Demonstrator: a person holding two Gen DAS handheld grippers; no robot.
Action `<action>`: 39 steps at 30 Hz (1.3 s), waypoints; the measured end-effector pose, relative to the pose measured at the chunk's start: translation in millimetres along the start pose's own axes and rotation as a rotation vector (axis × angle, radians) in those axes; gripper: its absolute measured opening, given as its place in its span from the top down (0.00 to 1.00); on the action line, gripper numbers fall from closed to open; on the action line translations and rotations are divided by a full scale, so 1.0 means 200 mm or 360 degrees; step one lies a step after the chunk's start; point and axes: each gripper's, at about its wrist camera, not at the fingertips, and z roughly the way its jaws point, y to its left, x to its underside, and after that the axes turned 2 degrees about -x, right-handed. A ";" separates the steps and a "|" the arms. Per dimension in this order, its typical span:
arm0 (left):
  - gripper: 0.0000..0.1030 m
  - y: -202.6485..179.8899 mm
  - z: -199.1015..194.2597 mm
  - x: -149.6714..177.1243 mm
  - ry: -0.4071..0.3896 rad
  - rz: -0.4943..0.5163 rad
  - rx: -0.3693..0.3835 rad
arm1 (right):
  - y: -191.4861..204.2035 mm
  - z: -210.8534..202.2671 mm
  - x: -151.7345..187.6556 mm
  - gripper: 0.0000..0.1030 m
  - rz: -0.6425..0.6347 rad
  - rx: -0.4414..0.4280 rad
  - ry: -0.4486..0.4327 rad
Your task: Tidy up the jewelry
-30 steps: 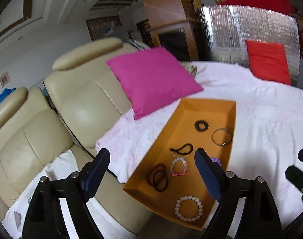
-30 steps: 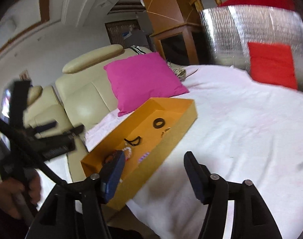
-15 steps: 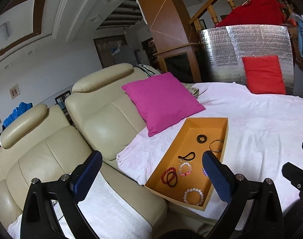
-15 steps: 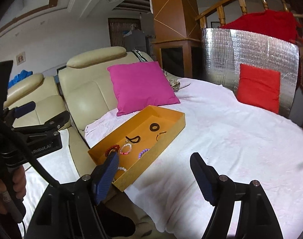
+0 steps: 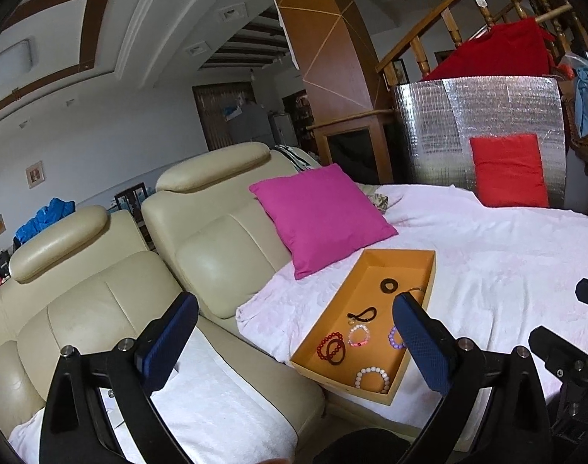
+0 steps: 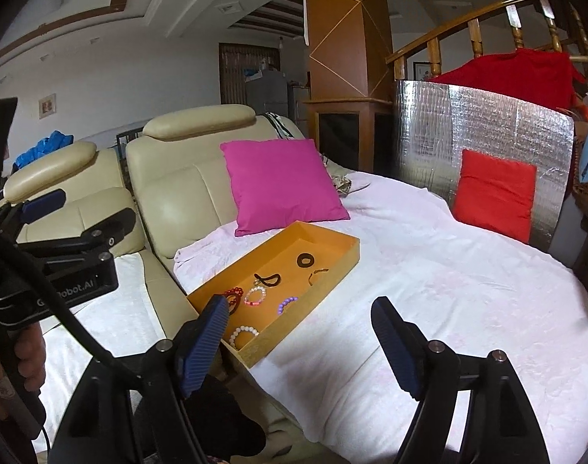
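Both the left tongs (image 5: 294, 340) and the right tongs (image 6: 299, 342) hang released, blue pads wide apart, holding nothing. Ahead of them, on the white-covered bed (image 6: 448, 270), lies the shallow orange cardboard tray (image 5: 429, 290) with beaded bracelets (image 5: 357, 335), a white-bead bracelet (image 5: 372, 379) nearest, dark rings beyond.

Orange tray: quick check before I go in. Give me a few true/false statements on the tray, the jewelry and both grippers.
1. The orange tray sits on the white cover. True.
2. The left gripper is shut on a bracelet. False: open, empty, held back from the tray.
3. The white bead bracelet lies at the tray's near end. True.
4. The pink cushion lies inside the tray. False: it leans against the sofa beyond it.
5. The right gripper is open. True.
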 end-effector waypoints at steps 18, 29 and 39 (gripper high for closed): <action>0.02 0.06 0.01 0.02 0.0023 -0.0081 -0.0033 | 0.06 0.02 0.00 0.23 0.0018 0.0020 0.0016; 0.02 0.06 0.02 0.04 0.0039 -0.0078 -0.0035 | 0.06 0.03 0.00 0.23 0.0034 0.0025 0.0023; 0.02 0.09 0.06 0.06 0.0060 -0.0081 -0.0063 | 0.09 0.10 -0.03 0.23 0.0033 0.0018 0.0054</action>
